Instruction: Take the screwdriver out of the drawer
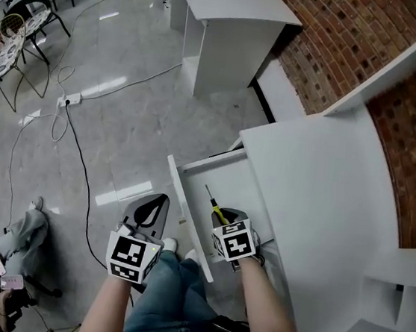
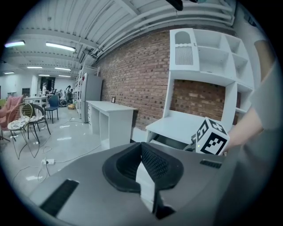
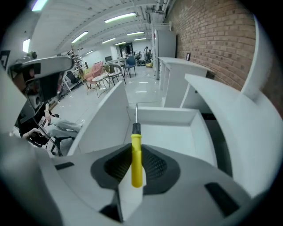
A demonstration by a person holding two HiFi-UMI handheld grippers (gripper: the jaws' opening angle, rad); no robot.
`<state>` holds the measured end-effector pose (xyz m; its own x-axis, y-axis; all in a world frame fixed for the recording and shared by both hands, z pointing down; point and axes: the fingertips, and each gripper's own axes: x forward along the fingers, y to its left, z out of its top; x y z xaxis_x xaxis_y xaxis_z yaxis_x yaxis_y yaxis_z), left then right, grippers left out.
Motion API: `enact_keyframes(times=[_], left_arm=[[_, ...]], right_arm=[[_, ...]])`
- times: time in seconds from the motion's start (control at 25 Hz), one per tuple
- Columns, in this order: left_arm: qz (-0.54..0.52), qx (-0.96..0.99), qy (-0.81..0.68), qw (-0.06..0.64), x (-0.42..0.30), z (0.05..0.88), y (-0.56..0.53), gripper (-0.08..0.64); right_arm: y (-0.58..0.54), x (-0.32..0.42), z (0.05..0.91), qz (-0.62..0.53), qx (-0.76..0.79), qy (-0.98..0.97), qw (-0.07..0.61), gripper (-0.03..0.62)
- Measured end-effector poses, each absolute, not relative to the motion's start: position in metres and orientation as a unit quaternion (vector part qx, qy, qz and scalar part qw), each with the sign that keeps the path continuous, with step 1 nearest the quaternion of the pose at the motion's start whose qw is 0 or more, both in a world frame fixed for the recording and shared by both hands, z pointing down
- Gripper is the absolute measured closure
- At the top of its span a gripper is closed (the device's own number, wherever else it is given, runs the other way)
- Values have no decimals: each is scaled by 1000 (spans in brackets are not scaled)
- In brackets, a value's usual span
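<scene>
Screwdriver (image 3: 137, 160): slim round yellow plastic handle, black collar, thin bare-metal shaft. The handle is pinched btwn the ribbed black pads of the right gripper (image 3: 135, 150), jaws narrow & clamped on it. The shaft sticks out past the tips, pointing twd the back wall of the drawer (image 3: 177, 134). So the tool is in the gripper, over the open drawer, not lying on its floor.

Left gripper (image 2: 142, 149): smooth grey shell w/ a scooped black recess, pads closed together, nothing btwn them. In head view it hangs over the floor, on the outer side of the drawer front.

The drawer is a shallow white box w/ flat matte panels, pulled out from under a white desk (image 1: 320, 175). A white shelf unit (image 2: 208, 57) w/ open cubbies & one arched slot sits on the desktop. Behind it is a rough red brick wall (image 1: 344, 35). The floor (image 1: 130, 122) is glossy grey tile & mirrors the ceiling strip lights.

Around:
- A second white desk (image 1: 227, 13) stands further along the wall.
- A black cable (image 1: 80, 162) snakes across the floor from a power strip (image 1: 67, 99).
- Chairs (image 1: 14, 32) w/ thin metal frames stand far left.
- The person's jeans (image 1: 170, 292) are just beside the drawer front.

In head view the drawer front stands btwn the two grippers, & the right gripper's marker cube plus forearm cover the drawer's near end.
</scene>
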<state>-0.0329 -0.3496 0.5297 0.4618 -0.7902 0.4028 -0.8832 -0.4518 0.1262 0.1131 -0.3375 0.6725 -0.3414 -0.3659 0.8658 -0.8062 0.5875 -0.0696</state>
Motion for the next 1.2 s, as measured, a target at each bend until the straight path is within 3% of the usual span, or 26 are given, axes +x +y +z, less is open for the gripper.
enact_keyframes(times=[0.56, 0.92, 1.2], left_arm=[[100, 854, -502, 92, -8, 440, -354, 546], [59, 882, -468, 9, 23, 365, -361, 546], [24, 897, -440, -44, 47, 314, -359, 546]], right_arm=[[-325, 135, 508, 183, 447, -810, 334, 517], [-316, 162, 409, 77, 505, -817, 267, 517], [-309, 196, 344, 21, 566, -807, 166, 517]])
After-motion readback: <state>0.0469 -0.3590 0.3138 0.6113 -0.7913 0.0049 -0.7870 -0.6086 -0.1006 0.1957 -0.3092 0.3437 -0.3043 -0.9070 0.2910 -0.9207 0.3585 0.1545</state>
